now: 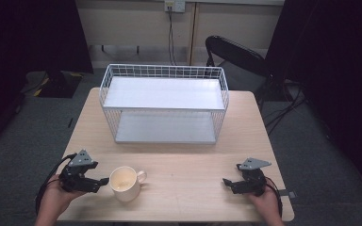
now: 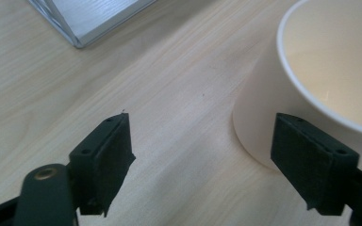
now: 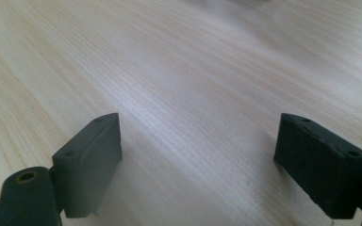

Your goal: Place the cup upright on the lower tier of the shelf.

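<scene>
A cream mug [image 1: 125, 183] stands upright and empty near the table's front edge, its handle to the right. My left gripper [image 1: 100, 182] hovers just left of it, pointing at it, jaws open. In the left gripper view the mug [image 2: 320, 70] takes up the right side. The right pad [image 2: 311, 160] lies in front of the mug's outer wall. The left pad [image 2: 108, 160] is over bare wood, and nothing sits between them at the left gripper [image 2: 202, 141]. My right gripper [image 1: 229, 183] rests low at the front right, open over bare table [image 3: 198, 141].
A white wire rack [image 1: 164, 101] with two flat shelves stands at the back middle of the wooden table [image 1: 188, 165]; its lower shelf corner [image 2: 89, 19] is seen in the left gripper view. A black folding chair [image 1: 235, 54] stands behind the table at the right.
</scene>
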